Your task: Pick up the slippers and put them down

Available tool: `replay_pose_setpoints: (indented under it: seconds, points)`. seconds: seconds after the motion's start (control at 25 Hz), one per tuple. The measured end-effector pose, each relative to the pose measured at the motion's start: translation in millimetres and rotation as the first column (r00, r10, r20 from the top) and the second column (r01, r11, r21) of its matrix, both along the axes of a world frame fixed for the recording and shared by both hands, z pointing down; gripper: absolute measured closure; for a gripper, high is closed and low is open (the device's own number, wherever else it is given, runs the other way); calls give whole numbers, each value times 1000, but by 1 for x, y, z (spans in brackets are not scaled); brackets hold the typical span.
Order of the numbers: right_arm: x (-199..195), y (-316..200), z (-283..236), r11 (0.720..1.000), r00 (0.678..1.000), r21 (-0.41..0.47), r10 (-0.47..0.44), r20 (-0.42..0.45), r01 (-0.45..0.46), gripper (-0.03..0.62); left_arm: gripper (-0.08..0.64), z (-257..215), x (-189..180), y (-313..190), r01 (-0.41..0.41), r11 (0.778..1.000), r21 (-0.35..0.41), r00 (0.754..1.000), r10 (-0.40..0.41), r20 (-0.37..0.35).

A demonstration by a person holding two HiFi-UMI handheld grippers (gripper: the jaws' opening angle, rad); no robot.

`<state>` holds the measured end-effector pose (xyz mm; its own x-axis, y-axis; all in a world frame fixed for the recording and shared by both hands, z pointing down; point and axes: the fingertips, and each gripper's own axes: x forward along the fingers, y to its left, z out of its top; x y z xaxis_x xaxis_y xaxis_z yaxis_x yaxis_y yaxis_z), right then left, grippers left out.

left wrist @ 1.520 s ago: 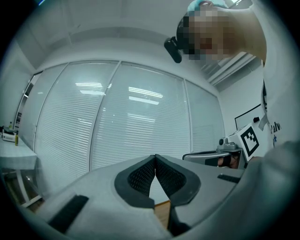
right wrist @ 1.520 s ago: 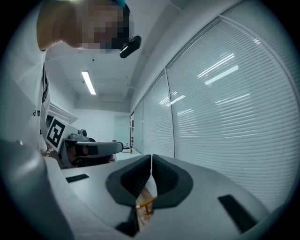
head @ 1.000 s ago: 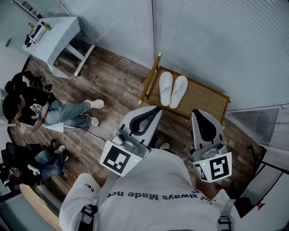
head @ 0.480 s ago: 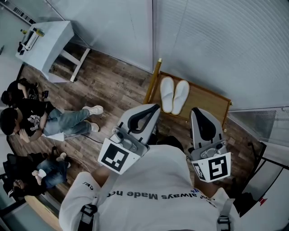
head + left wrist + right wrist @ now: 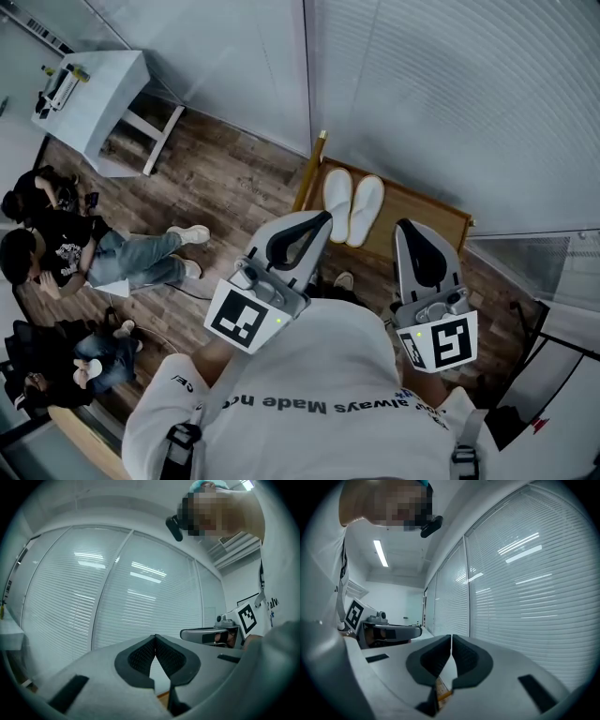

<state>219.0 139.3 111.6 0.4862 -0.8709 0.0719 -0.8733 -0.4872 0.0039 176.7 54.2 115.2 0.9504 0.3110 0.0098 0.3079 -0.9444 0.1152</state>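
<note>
Both tools are held level, side by side. The grey left gripper (image 5: 324, 217) and grey right gripper (image 5: 405, 229) are clenched on nothing, pads touching. The white shirt (image 5: 309, 412) reads "always Made". The pair of white fabric slippers (image 5: 352, 206) lies just ahead of the left tips on a low wooden tray (image 5: 427, 211) — brown plank floor (image 5: 234, 183), white slatted blinds (image 5: 450, 94) beyond.

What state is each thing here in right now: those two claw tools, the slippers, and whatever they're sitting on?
Left gripper: shut, nothing between its jaws.
Right gripper: shut, nothing between its jaws.
White slippers: lying side by side on the rack, not held.
Low wooden rack: on the floor by the wall, carrying only the slippers.
</note>
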Motion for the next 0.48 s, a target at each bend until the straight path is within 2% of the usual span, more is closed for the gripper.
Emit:
replay_pose_setpoints:
  seconds: [0.16,0.48]
  points:
    - [9,4,4,1000,1000,-7,5,9,-5,575,549,-1,8,0,9,1000,-8,1000,-9,-10]
    - [15,9,29,999,999,-40,14,43,-13,574,549,21,9,-4,18,1000,1,1000,-18,20]
